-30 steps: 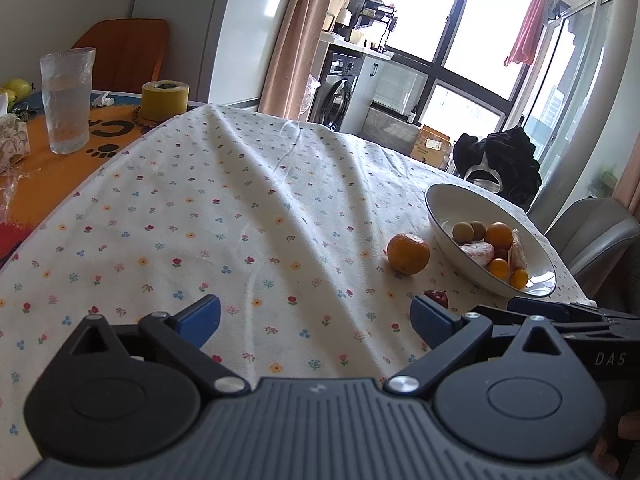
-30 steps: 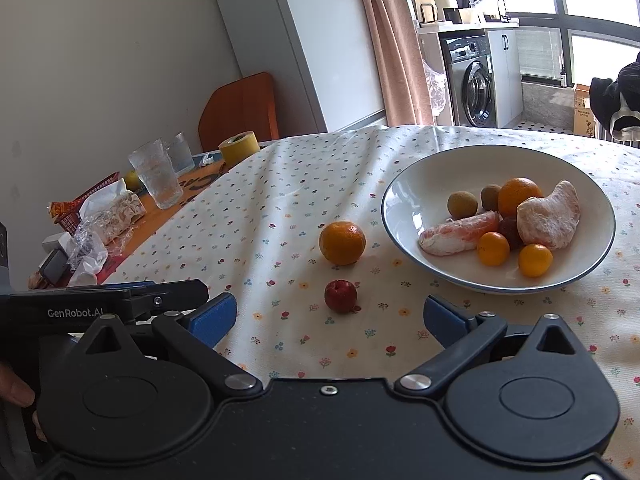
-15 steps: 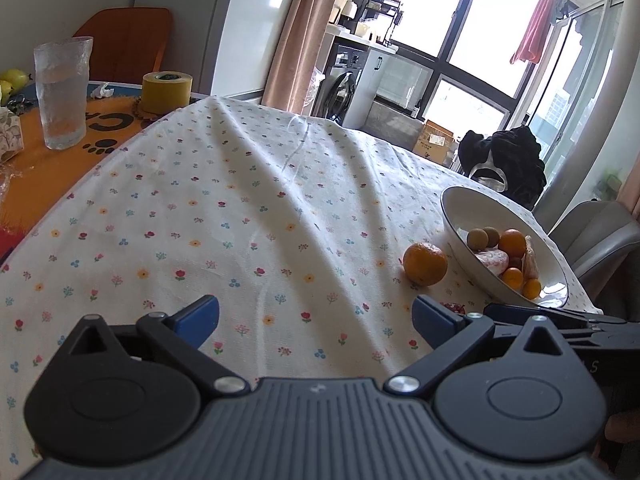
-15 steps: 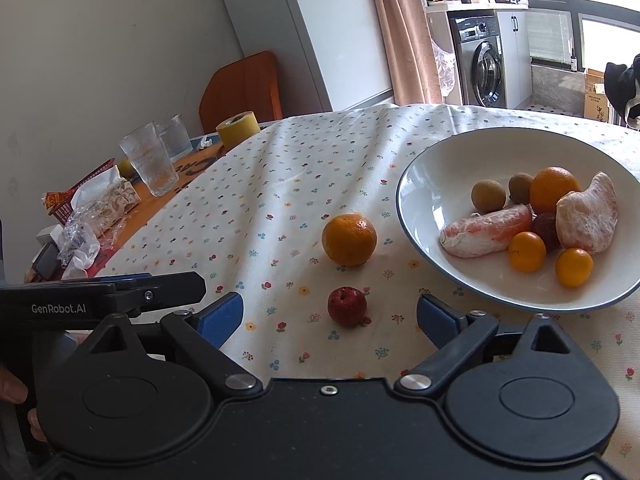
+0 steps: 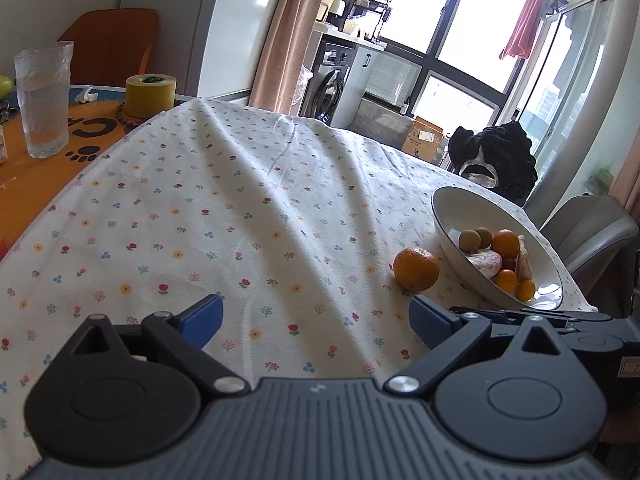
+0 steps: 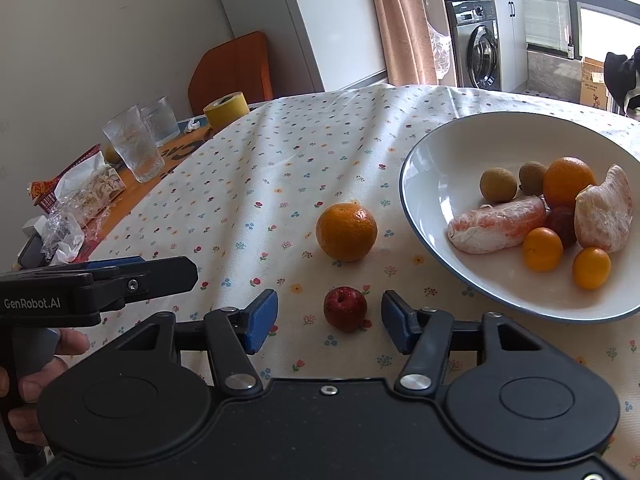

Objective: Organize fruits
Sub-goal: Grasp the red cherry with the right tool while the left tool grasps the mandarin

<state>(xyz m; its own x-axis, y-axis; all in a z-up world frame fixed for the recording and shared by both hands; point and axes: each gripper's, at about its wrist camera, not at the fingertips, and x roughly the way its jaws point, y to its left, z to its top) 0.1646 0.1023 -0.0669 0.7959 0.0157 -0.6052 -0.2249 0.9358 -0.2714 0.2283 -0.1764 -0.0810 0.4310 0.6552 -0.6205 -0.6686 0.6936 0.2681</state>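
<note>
A small red fruit [image 6: 345, 309] lies on the flowered tablecloth between the blue pads of my right gripper [image 6: 329, 322]. The jaws are closing around it, with a gap still showing on each side. An orange [image 6: 346, 231] sits just beyond it, also seen as the orange [image 5: 416, 269] in the left wrist view. To the right stands a white bowl [image 6: 432, 168] with several fruits and peeled citrus segments. My left gripper [image 5: 316, 318] hangs open over bare cloth, its pads wide apart with nothing between them. It shows as a black bar, the left gripper [image 6: 120, 280], in the right wrist view.
Drinking glasses [image 6: 134, 148], a yellow tape roll [image 6: 225, 111] and snack wrappers [image 6: 80, 196] crowd the orange mat at the table's left. A hand [image 6: 36, 364] holds the left tool. A grey chair [image 5: 592, 236] stands behind the bowl [image 5: 460, 208].
My right gripper moved closer to the small red fruit and its jaws narrowed around it. The left gripper barely moved and stays open.
</note>
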